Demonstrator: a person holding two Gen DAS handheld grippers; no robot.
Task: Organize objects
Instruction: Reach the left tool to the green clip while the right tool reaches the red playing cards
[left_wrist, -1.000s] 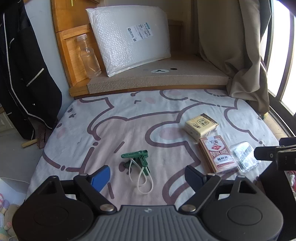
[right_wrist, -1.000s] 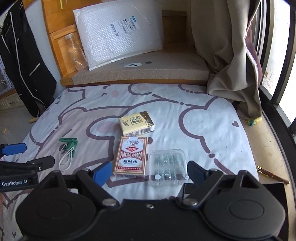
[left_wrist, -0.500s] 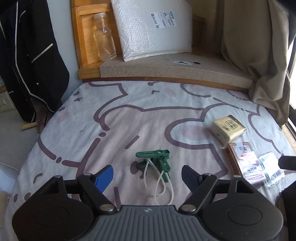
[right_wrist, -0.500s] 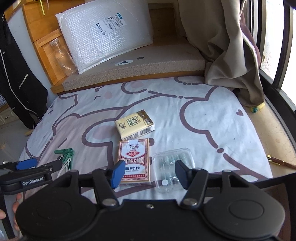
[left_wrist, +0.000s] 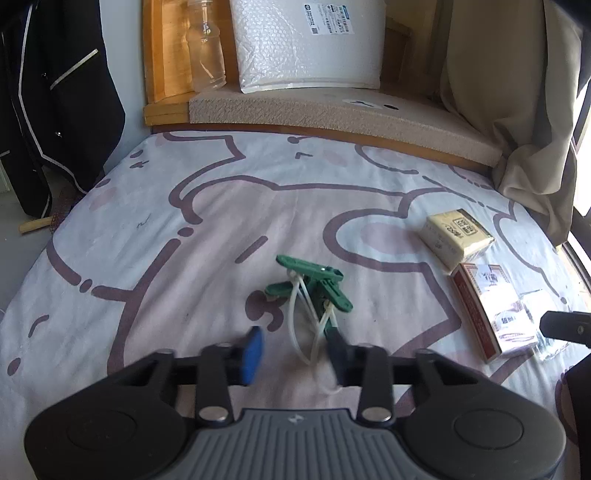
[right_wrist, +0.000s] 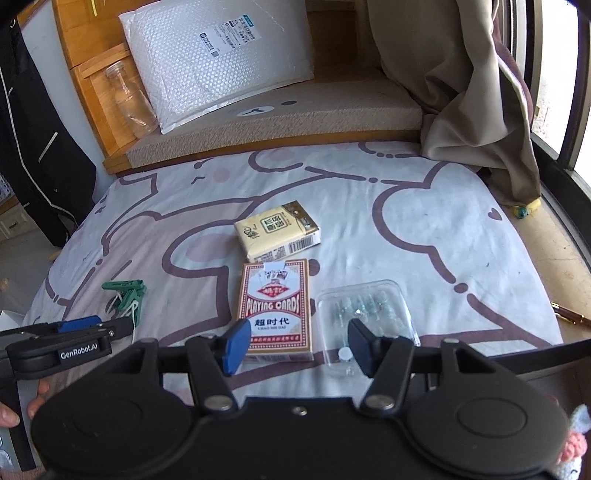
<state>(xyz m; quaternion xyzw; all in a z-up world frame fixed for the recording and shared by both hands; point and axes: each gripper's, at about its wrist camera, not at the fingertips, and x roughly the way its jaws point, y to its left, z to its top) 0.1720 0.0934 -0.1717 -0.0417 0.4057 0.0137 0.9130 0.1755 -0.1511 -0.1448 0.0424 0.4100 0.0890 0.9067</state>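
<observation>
Green clips tied with white cord lie on the bed sheet. My left gripper hangs low over their near end. Its jaws are closing, the cord loops run between them, and the blue pad stands off the cord. A red playing-card box, a clear plastic case and a yellow packet lie further right. My right gripper is half open over the near end of the card box and the case's left edge, gripping nothing.
A white bubble mailer and a clear bottle stand on the padded ledge behind the bed. A beige curtain hangs at the right, a black jacket at the left. A pen lies beside the bed.
My left gripper sank toward the green clips and its jaws narrowed from wide around the cord. The right gripper dropped a little toward the card box, its jaws narrowing early on and then holding.
</observation>
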